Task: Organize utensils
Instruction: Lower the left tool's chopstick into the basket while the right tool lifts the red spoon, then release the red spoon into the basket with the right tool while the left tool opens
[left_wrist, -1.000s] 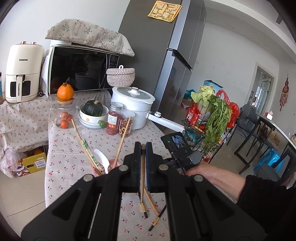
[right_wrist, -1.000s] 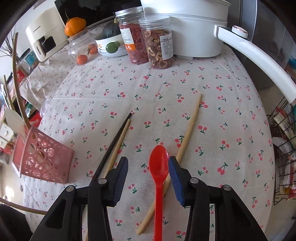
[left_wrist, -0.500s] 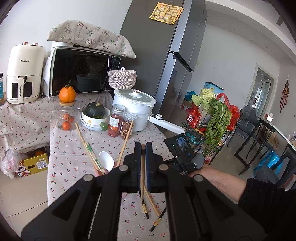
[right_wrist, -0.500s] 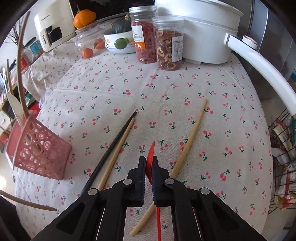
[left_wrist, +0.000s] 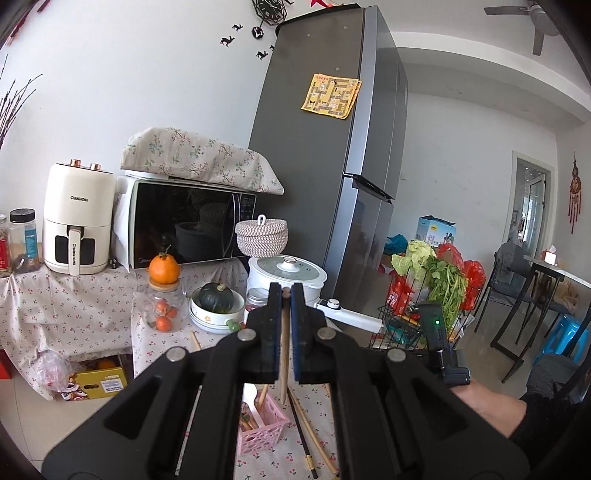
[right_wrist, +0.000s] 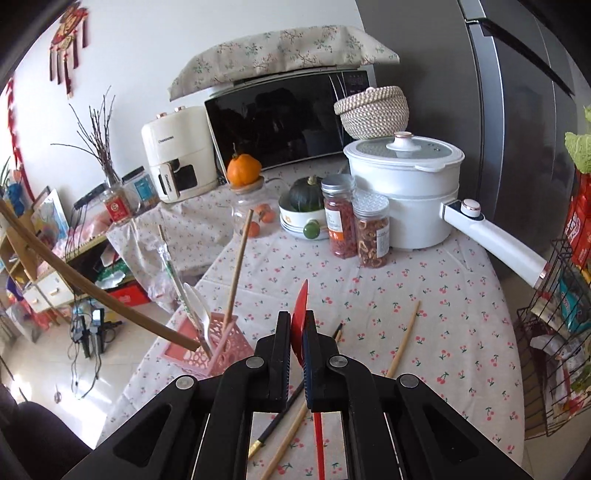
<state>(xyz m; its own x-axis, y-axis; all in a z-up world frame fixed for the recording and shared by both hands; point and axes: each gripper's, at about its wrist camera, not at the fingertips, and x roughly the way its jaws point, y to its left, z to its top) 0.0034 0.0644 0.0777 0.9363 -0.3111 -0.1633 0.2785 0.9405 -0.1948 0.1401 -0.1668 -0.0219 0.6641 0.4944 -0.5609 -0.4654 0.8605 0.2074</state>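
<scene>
Right tool (right_wrist: 297, 341) pinching light, slick red plastic spoon (right_wrist: 300, 314) edge-on near its bowl, above the surface (right_wrist: 424, 295); left tool (left_wrist: 285, 314) clamping stiff wooden chopstick (left_wrist: 284, 354) mid-shaft over pink basket (left_wrist: 264, 430), both likely twisting if gripped loosely.

My own left fingers (left_wrist: 275, 325) hid most of the chopstick (left_wrist: 283, 373) and part of the pink basket (left_wrist: 264, 430). The red spoon (right_wrist: 300, 314) handle ran off the bottom edge. Jar (right_wrist: 372, 230) labels were too small to read.
</scene>
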